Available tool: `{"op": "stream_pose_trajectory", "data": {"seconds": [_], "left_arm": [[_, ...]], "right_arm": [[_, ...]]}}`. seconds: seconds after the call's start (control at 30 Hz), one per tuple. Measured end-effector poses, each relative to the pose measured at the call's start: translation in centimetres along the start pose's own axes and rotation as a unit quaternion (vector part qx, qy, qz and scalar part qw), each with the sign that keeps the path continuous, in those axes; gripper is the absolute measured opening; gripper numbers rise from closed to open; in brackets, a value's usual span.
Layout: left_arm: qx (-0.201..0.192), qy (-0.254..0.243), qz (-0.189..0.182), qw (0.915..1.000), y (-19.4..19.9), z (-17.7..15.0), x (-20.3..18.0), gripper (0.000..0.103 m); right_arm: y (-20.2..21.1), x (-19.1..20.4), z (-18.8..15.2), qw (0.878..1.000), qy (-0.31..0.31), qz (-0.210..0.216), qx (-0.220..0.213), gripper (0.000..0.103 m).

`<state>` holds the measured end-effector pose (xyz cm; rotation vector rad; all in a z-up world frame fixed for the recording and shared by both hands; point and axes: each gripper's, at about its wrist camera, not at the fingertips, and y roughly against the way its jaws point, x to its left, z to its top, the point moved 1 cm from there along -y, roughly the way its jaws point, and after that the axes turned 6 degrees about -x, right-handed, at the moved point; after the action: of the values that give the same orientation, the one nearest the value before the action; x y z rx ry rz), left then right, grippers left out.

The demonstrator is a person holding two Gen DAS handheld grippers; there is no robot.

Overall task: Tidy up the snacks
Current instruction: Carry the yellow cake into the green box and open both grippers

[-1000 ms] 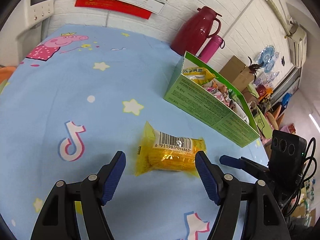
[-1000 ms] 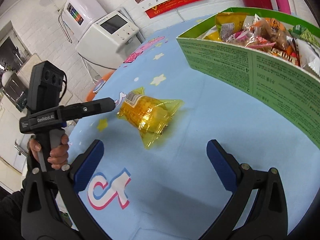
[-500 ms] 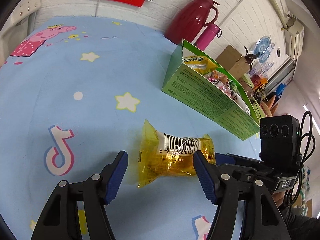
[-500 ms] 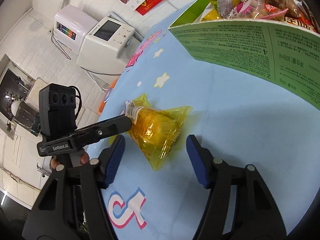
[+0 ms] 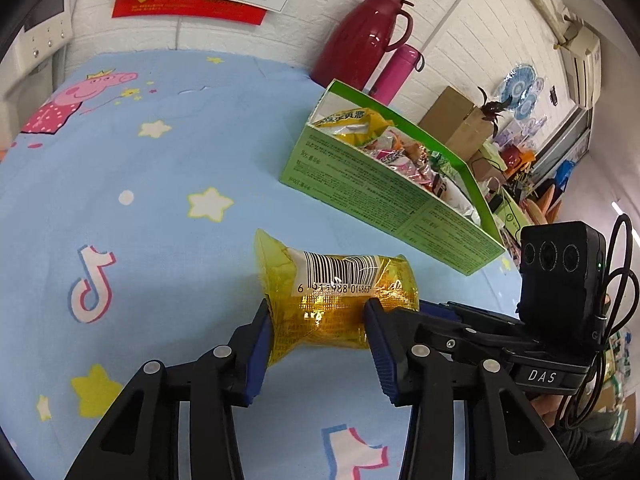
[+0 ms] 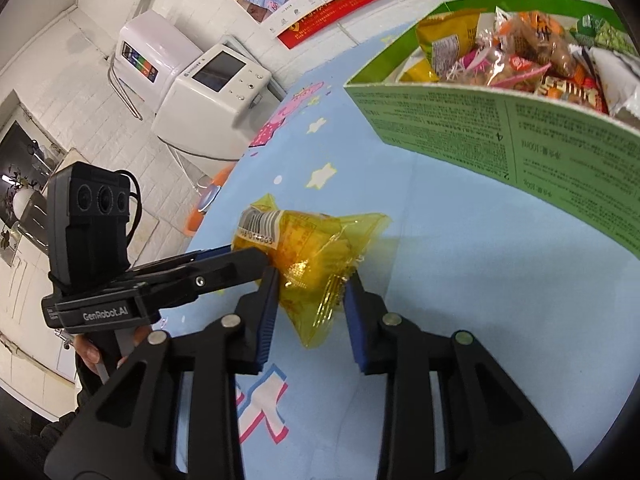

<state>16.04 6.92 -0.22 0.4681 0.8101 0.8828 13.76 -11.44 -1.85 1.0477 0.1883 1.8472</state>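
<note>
We see both tongs clamped on the yellow snack packet [image 5: 336, 296] — the left tongs [image 5: 318, 330] and right tongs [image 6: 310, 294] — on the blue tabletop [image 5: 160, 240], near the green box [image 5: 384, 196] of snacks.

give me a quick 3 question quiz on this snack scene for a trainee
1. True or false: both the left gripper and the right gripper are closed on the yellow snack packet.
2. What stands behind the green snack box, by the wall?
A. a red thermos jug and a pink bottle
B. a kettle and a mug
C. two bowls
3. Fill in: the packet's white label shows a ____.

Key
1. True: each gripper's blue pads press the packet from both sides.
2. A: the red thermos jug and pink bottle.
3. Barcode.
</note>
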Motion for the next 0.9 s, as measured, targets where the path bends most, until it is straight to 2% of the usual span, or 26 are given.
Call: {"op": "stream_pose_trajectory", "data": {"seconds": [0.37, 0.63, 0.9], "left_arm": [[-0.042, -0.050, -0.024, 0.9976, 1.1, 3.3, -6.8, 0.045], [-0.058, -0.065, -0.053, 0.9948, -1.0, 6.7, -10.5, 0.045], [-0.073, -0.069, -0.072, 0.9923, -4.3, 11.7, -12.3, 0.045]], "right_arm": [[6.3, 0.5, 2.3, 0.996, 0.026, -0.017, -0.087, 0.034], [9.5, -0.9, 5.2, 0.989, 0.033, -0.041, -0.135, 0.034], [10.7, -3.6, 10.1, 0.983, 0.043, -0.066, -0.166, 0.034]]}}
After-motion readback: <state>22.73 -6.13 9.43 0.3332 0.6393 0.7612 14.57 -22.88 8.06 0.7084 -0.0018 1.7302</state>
